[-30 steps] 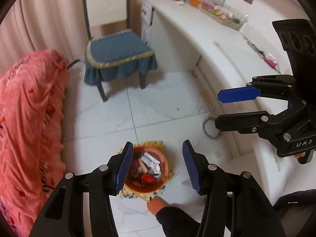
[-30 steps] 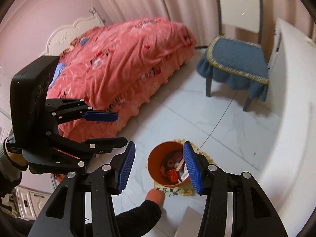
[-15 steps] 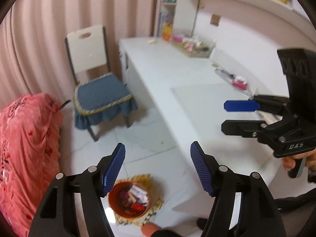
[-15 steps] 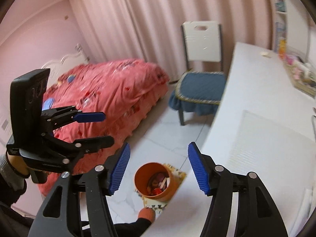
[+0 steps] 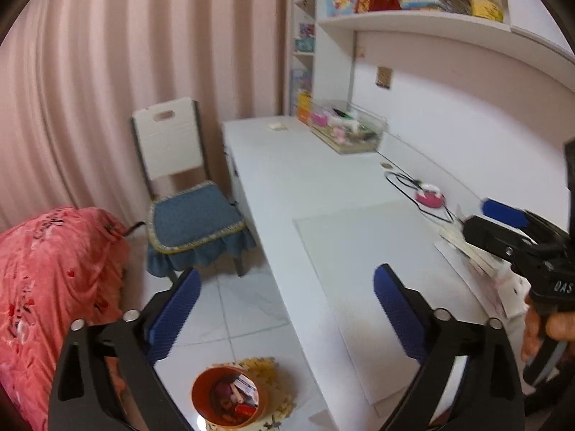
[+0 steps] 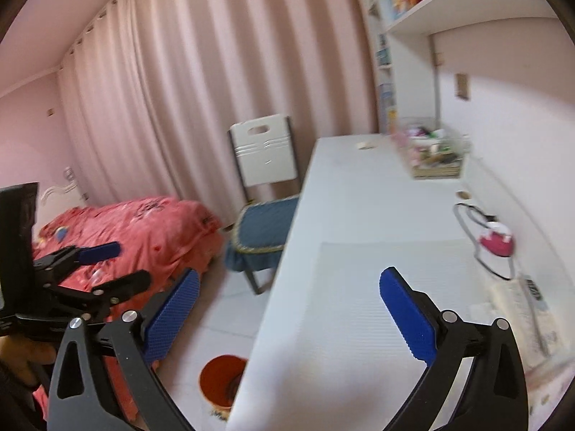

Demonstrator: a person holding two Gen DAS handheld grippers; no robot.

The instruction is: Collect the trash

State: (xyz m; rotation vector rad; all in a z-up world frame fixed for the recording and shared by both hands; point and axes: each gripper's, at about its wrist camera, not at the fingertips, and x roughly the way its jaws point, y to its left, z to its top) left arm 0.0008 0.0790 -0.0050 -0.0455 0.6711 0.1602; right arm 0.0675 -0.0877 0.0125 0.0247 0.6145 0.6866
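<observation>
Left wrist view looks down on the round orange plastic trash bin [image 5: 228, 395], which stands on the pale tiled floor [image 5: 244, 309] on a small yellow patterned mat [image 5: 273, 373], close beside the edge of the long white table [image 5: 309, 186]. Wrappers and small bits of rubbish lie inside the bin. In the right wrist view the same bin [image 6: 221, 380] is partly hidden behind the table's near edge. The left gripper [image 5: 287, 318] has its blue-padded fingers spread wide and opening, with nothing between them; the right gripper [image 6: 289, 314] is likewise wide, opening and empty, above the table's white mat [image 6: 388, 287]. Beyond the bin, a white folding chair with a blue fringed cushion [image 5: 190, 215] stands against the table's far end, and a bed under a coral-pink quilt [image 5: 50, 280] fills the other side. On the table lie a pink and white round device with a black cable [image 5: 429, 199], some papers [image 5: 478, 262] and a clear tray of small items [image 5: 346, 133]. A white wall shelf [image 5: 413, 21] carries books and boxes, and pink curtains [image 5: 143, 46] cover the far wall.
</observation>
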